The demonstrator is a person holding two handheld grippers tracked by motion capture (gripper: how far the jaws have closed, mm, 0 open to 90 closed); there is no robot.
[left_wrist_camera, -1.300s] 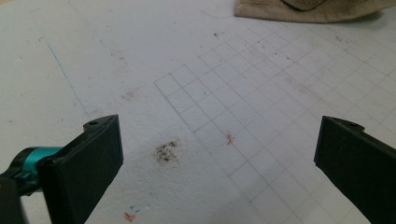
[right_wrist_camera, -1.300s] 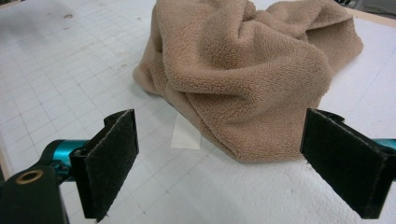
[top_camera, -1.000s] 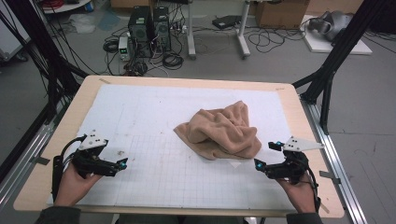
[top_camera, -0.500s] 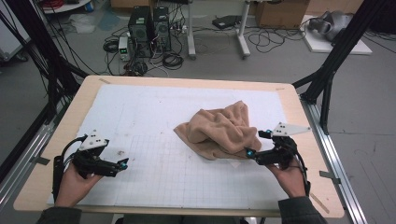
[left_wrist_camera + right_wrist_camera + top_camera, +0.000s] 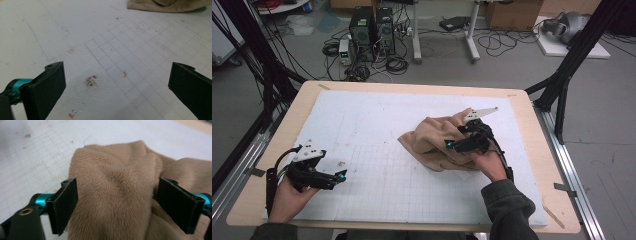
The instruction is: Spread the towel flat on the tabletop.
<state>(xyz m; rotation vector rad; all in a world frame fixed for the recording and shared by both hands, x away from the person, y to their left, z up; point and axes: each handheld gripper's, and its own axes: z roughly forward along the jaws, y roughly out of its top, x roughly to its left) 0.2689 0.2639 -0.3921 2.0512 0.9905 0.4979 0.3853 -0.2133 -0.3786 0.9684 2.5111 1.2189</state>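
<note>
A tan fleece towel [image 5: 432,142] lies crumpled on the white gridded mat [image 5: 377,120], right of the middle. My right gripper [image 5: 451,145] has pushed into its right side, pointing left. In the right gripper view a raised fold of the towel [image 5: 117,182] fills the gap between the wide jaws of the right gripper [image 5: 117,206]; they have just been closing and do not visibly squeeze it. My left gripper [image 5: 343,176] rests at the front left of the mat, open and empty. In the left gripper view the left gripper [image 5: 117,85] faces bare mat, with the towel [image 5: 170,5] far off.
The mat covers a wooden table [image 5: 287,135] with black frame posts [image 5: 572,65] at its sides. Computer towers [image 5: 372,27] and cables stand on the floor beyond the far edge. Small dirt marks [image 5: 91,81] dot the mat ahead of the left gripper.
My right hand has moved left and away from the front right corner onto the towel, and the towel now sits between its jaws. The left hand has stayed put.
</note>
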